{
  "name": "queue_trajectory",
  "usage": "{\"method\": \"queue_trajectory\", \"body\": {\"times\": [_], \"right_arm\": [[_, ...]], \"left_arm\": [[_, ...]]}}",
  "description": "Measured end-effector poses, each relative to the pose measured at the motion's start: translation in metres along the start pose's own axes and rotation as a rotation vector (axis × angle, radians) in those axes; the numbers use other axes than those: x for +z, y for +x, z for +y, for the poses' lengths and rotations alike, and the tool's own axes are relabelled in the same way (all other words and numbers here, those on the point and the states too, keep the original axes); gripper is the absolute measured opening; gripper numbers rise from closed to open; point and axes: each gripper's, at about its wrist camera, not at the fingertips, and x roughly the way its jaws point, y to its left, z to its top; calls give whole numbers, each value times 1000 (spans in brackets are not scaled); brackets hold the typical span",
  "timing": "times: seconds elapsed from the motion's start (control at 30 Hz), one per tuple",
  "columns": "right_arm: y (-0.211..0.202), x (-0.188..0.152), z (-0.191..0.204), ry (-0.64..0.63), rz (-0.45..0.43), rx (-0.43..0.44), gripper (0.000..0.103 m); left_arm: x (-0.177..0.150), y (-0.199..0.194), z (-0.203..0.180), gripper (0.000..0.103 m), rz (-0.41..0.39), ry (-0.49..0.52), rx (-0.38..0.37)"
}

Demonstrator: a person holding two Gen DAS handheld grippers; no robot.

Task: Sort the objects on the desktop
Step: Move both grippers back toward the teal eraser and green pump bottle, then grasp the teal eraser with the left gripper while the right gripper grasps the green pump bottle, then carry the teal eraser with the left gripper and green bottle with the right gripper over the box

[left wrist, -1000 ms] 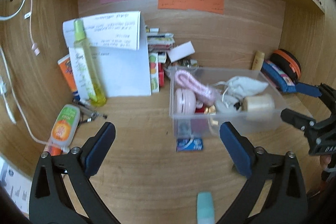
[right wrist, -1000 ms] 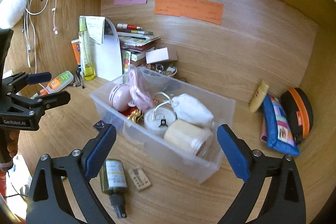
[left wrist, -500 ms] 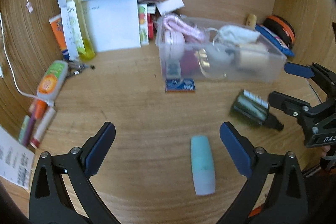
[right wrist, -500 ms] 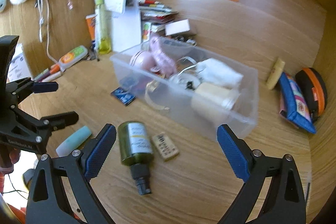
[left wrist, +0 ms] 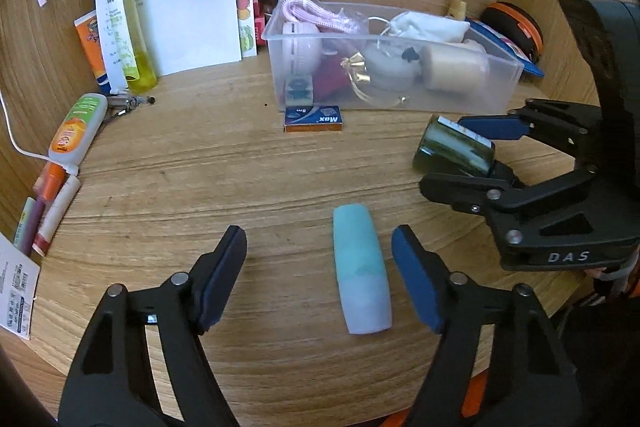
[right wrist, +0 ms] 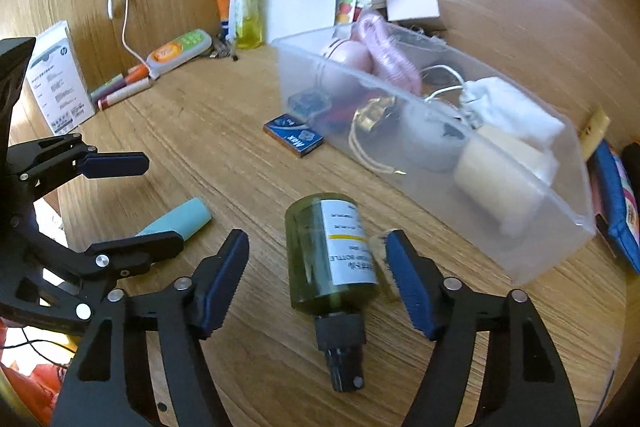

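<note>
A teal tube [left wrist: 362,267] lies on the wooden desk between the jaws of my left gripper [left wrist: 320,255], nearer the right finger. The jaws are closing and the pads stand clear of the tube. A dark green bottle [right wrist: 332,251] with a white label and black cap lies between the jaws of my right gripper [right wrist: 316,259], which are also closing with gaps on both sides. In the left wrist view, the right gripper [left wrist: 452,155] straddles the green bottle [left wrist: 456,151]. The right wrist view shows the left gripper [right wrist: 162,202] over the teal tube [right wrist: 180,219]. Behind stands a clear plastic bin [left wrist: 400,95] holding several items.
A blue staple box [left wrist: 313,118] lies in front of the bin. At the back left stand a yellow-green spray bottle [left wrist: 124,27] and white papers [left wrist: 192,19]. An orange-green tube [left wrist: 76,131] and markers [left wrist: 48,211] lie left. Pouches [right wrist: 616,203] sit right. A tan tag [right wrist: 380,247] touches the bottle.
Both grippers have sunk toward the desk and tilted down. Their jaws have narrowed. The teal tube and the green bottle now lie between the fingers.
</note>
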Motion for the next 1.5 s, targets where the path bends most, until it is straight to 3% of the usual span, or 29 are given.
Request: {"method": "queue_trajectory", "body": {"times": [0.2, 0.27, 0.4, 0.47, 0.6, 0.7, 0.87, 1.13, 1.5], "right_arm": [[10, 1, 4, -20, 33, 4, 57], [12, 1, 4, -20, 42, 18, 39], [14, 1, 2, -13, 49, 38, 38], [13, 1, 1, -8, 49, 39, 38], [7, 1, -5, 31, 35, 61, 38], [-1, 2, -11, 62, 15, 77, 38], [-10, 2, -21, 115, -5, 90, 38], [-27, -3, -41, 187, -39, 79, 38], [-47, -2, -71, 277, -99, 79, 38]], "left_arm": [[-3, 6, -4, 61, 10, 18, 1], [-3, 7, -6, 56, 6, 31, 3], [-3, 7, -9, 46, -6, 51, 0], [-4, 6, -12, 36, -17, 61, -2], [-6, 6, -12, 33, -41, 40, -8], [-7, 7, -14, 24, -68, 31, 10], [-8, 9, -18, 24, -103, -1, 60], [-5, 1, -8, 24, -121, -53, 64], [34, -30, 8, 24, -229, -88, 77]]}}
